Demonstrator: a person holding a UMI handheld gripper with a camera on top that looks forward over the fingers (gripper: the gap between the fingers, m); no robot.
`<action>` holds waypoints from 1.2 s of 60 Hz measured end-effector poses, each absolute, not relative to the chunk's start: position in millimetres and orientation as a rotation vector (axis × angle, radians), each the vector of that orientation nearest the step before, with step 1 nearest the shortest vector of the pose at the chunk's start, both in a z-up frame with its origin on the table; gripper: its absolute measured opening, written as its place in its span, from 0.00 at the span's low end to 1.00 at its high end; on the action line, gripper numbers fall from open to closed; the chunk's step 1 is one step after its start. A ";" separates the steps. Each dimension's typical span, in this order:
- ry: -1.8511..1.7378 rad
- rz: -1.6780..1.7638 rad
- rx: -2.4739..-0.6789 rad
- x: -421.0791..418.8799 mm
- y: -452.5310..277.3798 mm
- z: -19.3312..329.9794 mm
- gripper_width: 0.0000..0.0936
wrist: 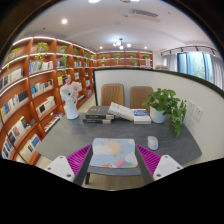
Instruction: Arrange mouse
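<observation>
A small white mouse (152,142) lies on the grey table (75,132), just beyond my right finger and to the right of a colourful mouse pad (113,152). The pad, printed in pale blue, orange and pink, lies flat near the table's front edge, between my two fingers and a little ahead of them. My gripper (113,166) is open wide, with a magenta pad showing at each side and a gap between each finger and the mouse pad. Nothing is held.
A potted green plant (166,105) stands at the table's right rear. A stack of books (98,115) and an open book (127,112) lie at mid-rear, a white jug (69,98) at the left. Two chairs (114,94) stand behind; bookshelves (28,90) line the left wall.
</observation>
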State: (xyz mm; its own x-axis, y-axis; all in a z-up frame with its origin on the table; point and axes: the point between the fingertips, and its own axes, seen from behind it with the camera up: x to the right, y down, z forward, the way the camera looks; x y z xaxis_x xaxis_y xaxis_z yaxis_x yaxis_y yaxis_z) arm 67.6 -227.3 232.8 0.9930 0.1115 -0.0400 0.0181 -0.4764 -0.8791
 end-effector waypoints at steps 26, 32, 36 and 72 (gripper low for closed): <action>-0.045 0.028 -2.220 131.2 -235.8 97.4 0.91; 0.011 -0.032 -2.277 171.8 -228.1 63.8 0.91; 0.045 -0.057 -2.310 195.2 -216.0 44.2 0.91; 0.144 -0.047 -2.353 267.4 -4.0 -8.1 0.83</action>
State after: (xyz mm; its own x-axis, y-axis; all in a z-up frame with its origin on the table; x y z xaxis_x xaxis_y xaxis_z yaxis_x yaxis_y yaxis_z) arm 267.4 -4.0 -8.1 0.9929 -0.1183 -0.0090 -0.0900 -0.7018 -0.7067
